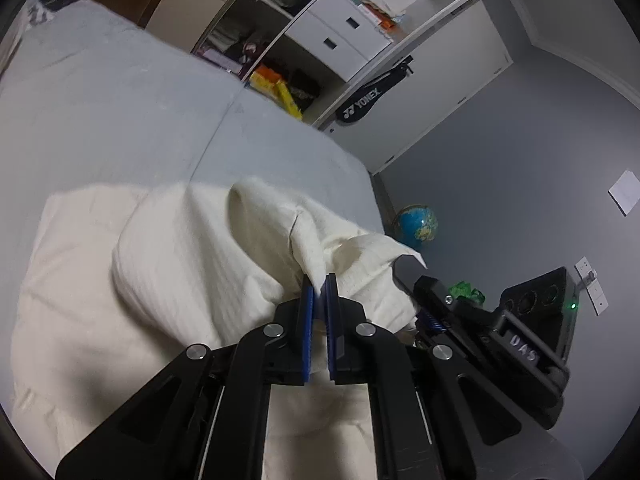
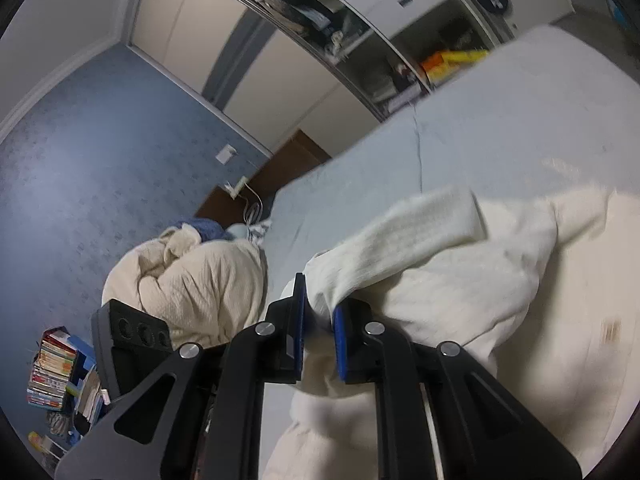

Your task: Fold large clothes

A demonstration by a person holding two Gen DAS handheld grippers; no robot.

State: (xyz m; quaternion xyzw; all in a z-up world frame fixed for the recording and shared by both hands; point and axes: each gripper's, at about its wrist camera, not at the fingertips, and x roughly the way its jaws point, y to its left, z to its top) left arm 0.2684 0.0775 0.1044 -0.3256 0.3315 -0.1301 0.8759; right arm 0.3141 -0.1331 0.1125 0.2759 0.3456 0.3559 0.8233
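Gripping the cream garment (image 1: pixel 192 256) on the bed (image 1: pixel 120 112), both tongs, left (image 1: pixel 319 286) and right (image 2: pixel 320 300), pinch cloth lifted toward twelve o'clock; folding looks barely begun, most cloth rumpled.

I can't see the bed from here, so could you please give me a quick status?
Left gripper shut on the cream garment. Right gripper shut on it too. Garment bunched on the bed. Nothing in the way.
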